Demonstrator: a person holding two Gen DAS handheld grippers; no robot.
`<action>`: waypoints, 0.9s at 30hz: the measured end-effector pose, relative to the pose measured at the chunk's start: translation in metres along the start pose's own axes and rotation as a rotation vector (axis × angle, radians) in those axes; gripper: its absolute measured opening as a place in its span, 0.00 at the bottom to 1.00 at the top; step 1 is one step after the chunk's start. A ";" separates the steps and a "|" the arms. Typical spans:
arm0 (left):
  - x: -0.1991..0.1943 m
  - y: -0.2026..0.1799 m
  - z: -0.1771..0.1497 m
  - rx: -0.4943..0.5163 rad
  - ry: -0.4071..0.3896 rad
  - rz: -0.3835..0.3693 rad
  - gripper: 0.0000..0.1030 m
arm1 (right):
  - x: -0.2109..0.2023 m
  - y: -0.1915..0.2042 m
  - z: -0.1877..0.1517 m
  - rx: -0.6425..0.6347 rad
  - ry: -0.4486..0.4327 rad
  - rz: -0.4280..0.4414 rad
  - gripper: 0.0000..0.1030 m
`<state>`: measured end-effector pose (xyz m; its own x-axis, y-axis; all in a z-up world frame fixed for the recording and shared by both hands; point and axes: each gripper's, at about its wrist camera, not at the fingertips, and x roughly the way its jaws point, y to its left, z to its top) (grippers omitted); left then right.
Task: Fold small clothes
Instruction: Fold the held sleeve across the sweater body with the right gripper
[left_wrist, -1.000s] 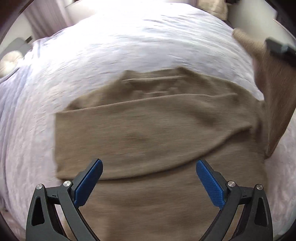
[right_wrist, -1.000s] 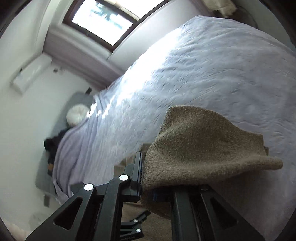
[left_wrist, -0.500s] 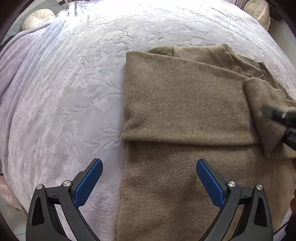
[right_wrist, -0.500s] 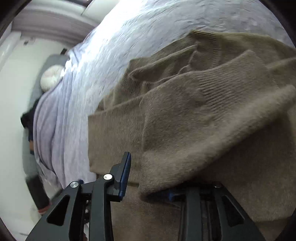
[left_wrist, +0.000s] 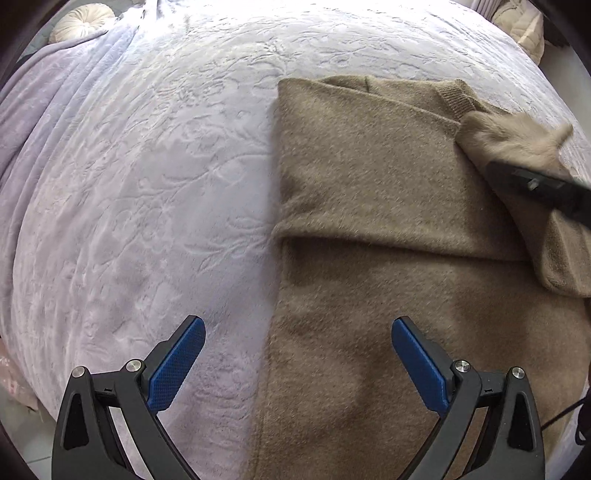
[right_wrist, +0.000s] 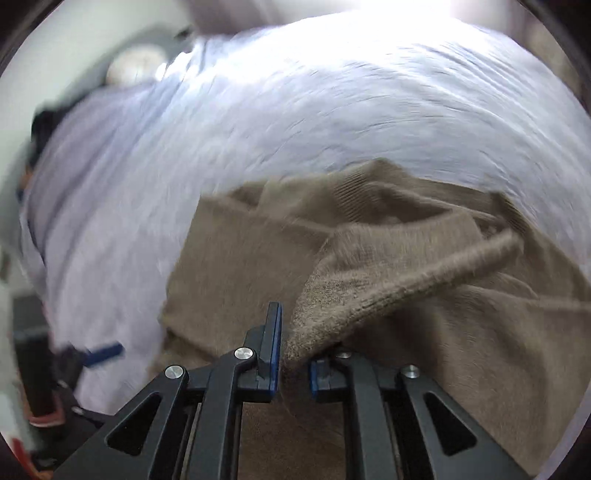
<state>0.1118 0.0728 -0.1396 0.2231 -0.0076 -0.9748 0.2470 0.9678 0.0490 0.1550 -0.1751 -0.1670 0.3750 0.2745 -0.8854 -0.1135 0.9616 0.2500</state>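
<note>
A tan knit sweater lies on the bed with its left side folded inward. My left gripper hangs open and wide above the sweater's left edge, holding nothing. The right gripper points down at the sweater's right part. Its jaws stand narrowly apart and are closing, and the tip of the tan sleeve lies loosely between them. In the left wrist view this sleeve drapes over the right gripper's black body near the ribbed collar.
A pale lilac embossed bedspread covers the bed under the sweater. A round cream cushion sits at the far left corner, a beige pillow at the far right. Floor shows past the bed's near left edge.
The right gripper swung the sleeve down from the air onto the sweater and parted its jaws. The left gripper slid left, so the sweater's left edge now lies between its fingers.
</note>
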 end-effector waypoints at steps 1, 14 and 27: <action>0.001 0.001 -0.006 0.000 0.004 0.002 0.99 | 0.013 0.011 0.000 -0.053 0.035 -0.022 0.26; -0.024 0.015 0.014 -0.009 -0.050 -0.060 0.99 | -0.010 -0.030 -0.028 0.168 0.040 0.116 0.31; -0.012 -0.059 0.079 0.099 -0.078 -0.084 0.99 | -0.058 -0.182 -0.163 1.007 -0.083 0.227 0.33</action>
<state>0.1691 -0.0044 -0.1137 0.2697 -0.1110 -0.9565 0.3588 0.9334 -0.0072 0.0040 -0.3674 -0.2250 0.5073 0.4129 -0.7564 0.6182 0.4371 0.6533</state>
